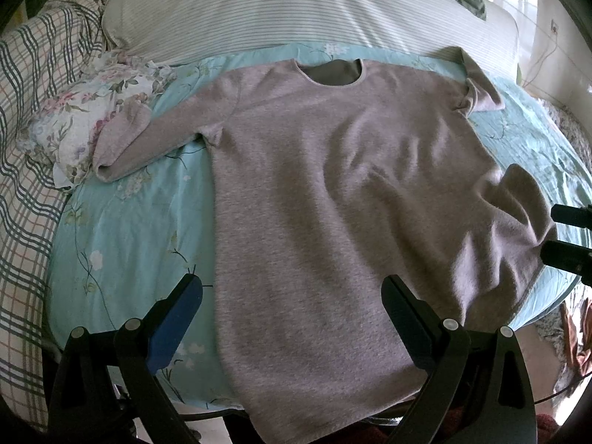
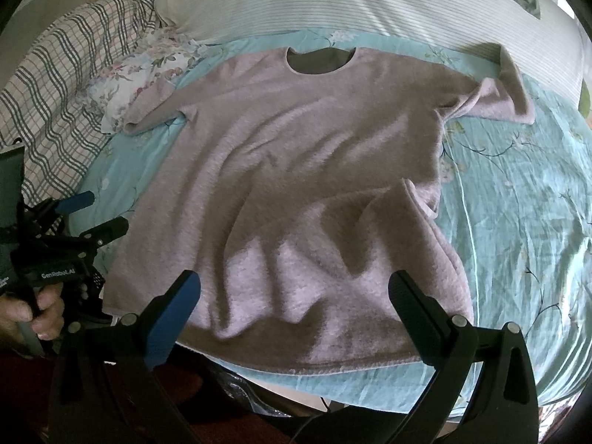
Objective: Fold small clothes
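Observation:
A pale pink fuzzy sweater lies spread face up on a light blue floral bedsheet, neckline away from me; it also shows in the right wrist view. Its left sleeve is bent outward, its right sleeve is crumpled. The right hem area is rumpled into folds. My left gripper is open above the sweater's lower left hem, holding nothing. My right gripper is open above the lower right hem, holding nothing. Each gripper shows at the other view's edge, the right gripper in the left wrist view and the left gripper in the right wrist view.
A striped white pillow lies beyond the neckline. A plaid blanket and a floral cloth lie at the left. The bed's near edge runs just below the hem. Tiled floor shows at the far right.

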`<state>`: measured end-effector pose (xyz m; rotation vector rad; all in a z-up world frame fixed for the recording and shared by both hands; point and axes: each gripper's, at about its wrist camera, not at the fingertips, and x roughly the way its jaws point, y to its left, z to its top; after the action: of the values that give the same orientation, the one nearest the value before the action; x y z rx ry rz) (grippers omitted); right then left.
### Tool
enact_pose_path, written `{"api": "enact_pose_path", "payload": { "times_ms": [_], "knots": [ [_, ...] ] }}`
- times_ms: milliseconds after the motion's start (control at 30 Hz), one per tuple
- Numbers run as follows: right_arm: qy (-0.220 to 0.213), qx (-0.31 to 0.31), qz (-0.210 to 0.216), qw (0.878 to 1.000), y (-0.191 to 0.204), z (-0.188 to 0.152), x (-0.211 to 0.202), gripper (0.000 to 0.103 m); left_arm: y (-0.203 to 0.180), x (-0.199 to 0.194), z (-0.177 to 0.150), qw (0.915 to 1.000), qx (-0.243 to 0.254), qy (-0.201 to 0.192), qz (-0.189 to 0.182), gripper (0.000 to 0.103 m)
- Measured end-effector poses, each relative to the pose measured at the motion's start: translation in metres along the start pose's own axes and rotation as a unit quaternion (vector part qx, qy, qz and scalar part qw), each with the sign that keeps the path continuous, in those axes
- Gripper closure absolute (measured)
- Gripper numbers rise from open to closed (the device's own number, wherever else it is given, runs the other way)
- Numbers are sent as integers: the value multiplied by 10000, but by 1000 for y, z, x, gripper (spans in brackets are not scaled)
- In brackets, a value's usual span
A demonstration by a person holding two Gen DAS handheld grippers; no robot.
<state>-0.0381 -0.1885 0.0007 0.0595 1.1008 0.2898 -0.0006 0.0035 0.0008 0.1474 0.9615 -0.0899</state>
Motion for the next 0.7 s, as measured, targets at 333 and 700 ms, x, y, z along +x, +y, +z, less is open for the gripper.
{"api": "enact_pose_path", "payload": {
  "times_ms": [333,700],
  "knots": [
    [-20,-4,14,10000,2,2,-1,2,0,0,-1,10000,-1,-6,2,5],
    [-54,-26,46,10000,1,2,-3,2,-3,4,4,10000,-1,42,6,5]
  ]
}}
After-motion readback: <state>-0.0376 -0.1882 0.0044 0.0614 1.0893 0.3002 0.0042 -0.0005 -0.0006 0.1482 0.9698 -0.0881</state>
